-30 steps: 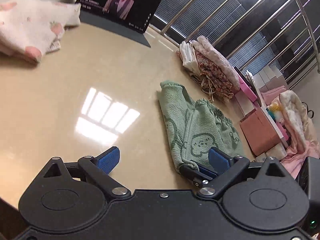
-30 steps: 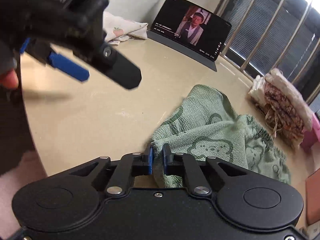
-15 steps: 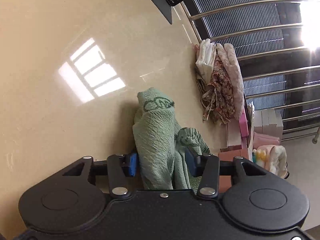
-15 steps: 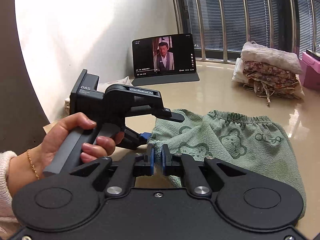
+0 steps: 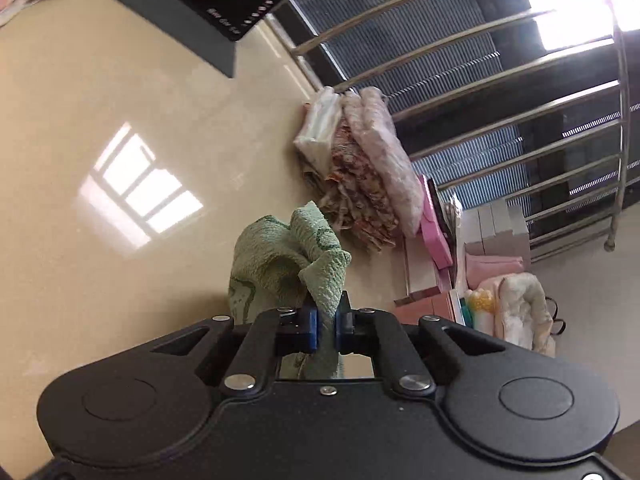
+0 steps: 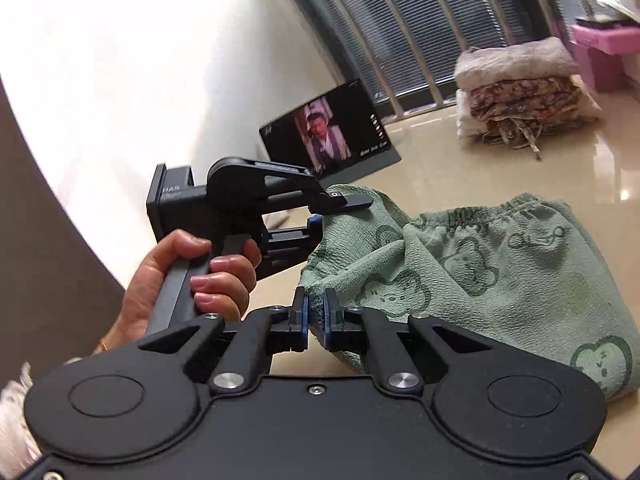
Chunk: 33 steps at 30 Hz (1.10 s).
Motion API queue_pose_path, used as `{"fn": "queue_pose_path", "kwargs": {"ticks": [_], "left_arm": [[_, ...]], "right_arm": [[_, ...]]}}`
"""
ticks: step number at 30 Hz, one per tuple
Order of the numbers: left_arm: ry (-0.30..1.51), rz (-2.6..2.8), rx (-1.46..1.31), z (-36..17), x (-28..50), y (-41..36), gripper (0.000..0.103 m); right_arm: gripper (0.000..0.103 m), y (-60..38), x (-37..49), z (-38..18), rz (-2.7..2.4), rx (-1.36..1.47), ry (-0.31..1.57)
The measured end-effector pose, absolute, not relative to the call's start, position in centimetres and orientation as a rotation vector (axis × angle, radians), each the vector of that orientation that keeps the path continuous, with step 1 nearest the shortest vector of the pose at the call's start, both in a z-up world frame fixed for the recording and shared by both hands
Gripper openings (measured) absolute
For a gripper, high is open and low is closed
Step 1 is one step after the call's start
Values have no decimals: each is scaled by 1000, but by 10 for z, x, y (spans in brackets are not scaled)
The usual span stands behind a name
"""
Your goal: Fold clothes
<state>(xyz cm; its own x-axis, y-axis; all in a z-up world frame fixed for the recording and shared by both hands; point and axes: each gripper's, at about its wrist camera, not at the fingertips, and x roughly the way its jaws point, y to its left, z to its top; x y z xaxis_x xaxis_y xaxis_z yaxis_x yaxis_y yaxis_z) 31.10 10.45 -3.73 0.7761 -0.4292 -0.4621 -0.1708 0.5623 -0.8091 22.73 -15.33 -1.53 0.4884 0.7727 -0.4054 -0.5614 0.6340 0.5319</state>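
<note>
Left gripper (image 5: 327, 326), wide apart a second ago, is closing on a bunched edge of the green shorts (image 6: 480, 264); right gripper (image 6: 315, 322) keeps its pinch on another edge. Shorts half-raised off the table (image 5: 100, 128); both edges held, fold can likely begin

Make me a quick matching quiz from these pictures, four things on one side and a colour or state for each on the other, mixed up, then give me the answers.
Things:
1. green shorts
2. tablet
3. stack of folded clothes
4. pink box

Descriptions:
A. propped upright, screen lit
B. pinched by both grippers at once
C. behind the folded stack, by the railing
D. lying untouched on the table near the railing

Pairs: 1-B, 2-A, 3-D, 4-C
</note>
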Motion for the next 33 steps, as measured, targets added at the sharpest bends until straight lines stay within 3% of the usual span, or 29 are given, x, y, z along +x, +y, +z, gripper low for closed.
{"fn": "queue_pose_path", "kwargs": {"ticks": [5,9,12,15,17,20,22,24,27,31,33], "left_arm": [[802,-230,-647,-10,373,-17,9],[925,-194,-451,-51,414,-96,11],[989,-227,-439,-85,420,-112,12],[991,-303,-468,-91,418,-109,32],[987,-366,-506,-86,416,-102,60],[911,-404,-510,-61,405,-90,75],[840,-406,-459,-46,391,-81,78],[788,-404,-404,-39,377,-71,78],[729,-399,-312,-38,360,-63,72],[743,-407,-228,-48,374,-73,24],[776,-426,-198,-57,384,-82,15]], "right_arm": [[6,-249,229,-45,581,718,622],[6,-293,238,-91,361,802,695],[6,-303,245,-108,310,805,755],[6,-299,243,-107,332,757,763],[8,-295,245,-106,341,716,773],[11,-294,244,-104,359,684,785],[17,-294,241,-100,367,664,773],[30,-296,235,-96,366,647,754],[33,-300,227,-86,343,576,684],[33,-280,224,-66,391,302,528],[32,-262,224,-58,460,136,465]]}}
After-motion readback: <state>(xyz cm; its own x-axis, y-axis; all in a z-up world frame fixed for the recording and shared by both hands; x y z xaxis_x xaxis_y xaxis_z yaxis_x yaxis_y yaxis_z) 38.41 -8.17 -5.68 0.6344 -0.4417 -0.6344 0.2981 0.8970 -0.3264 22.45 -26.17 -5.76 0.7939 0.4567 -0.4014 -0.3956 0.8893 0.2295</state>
